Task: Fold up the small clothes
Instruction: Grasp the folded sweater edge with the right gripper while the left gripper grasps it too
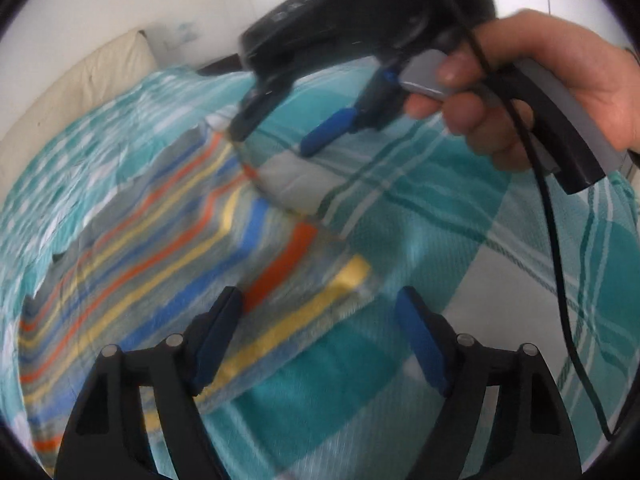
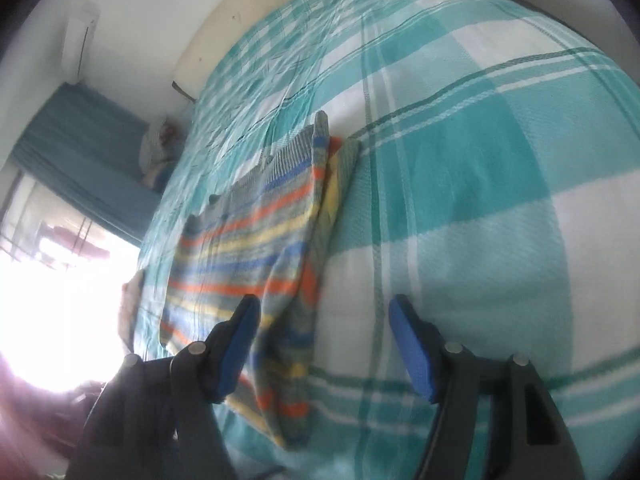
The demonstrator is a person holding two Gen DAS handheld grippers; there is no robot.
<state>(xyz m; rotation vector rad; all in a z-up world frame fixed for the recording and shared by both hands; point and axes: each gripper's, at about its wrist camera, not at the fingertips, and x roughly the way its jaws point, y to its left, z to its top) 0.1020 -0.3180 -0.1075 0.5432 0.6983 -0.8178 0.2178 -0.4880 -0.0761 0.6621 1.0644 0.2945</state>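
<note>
Teal plaid bedspread (image 2: 480, 200) under striped sweater (image 2: 248, 240); left gripper (image 1: 320, 340) and right gripper (image 2: 324, 340) both agape, empty.

1. A small striped sweater (image 2: 256, 236) in grey, orange, yellow and blue lies flat on the bed.
2. One sleeve (image 2: 296, 320) lies folded over its body.

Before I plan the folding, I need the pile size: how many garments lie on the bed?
1: a striped garment lies partly folded on the plaid bedspread, ahead of both open tongs. More could be out of frame.
</note>
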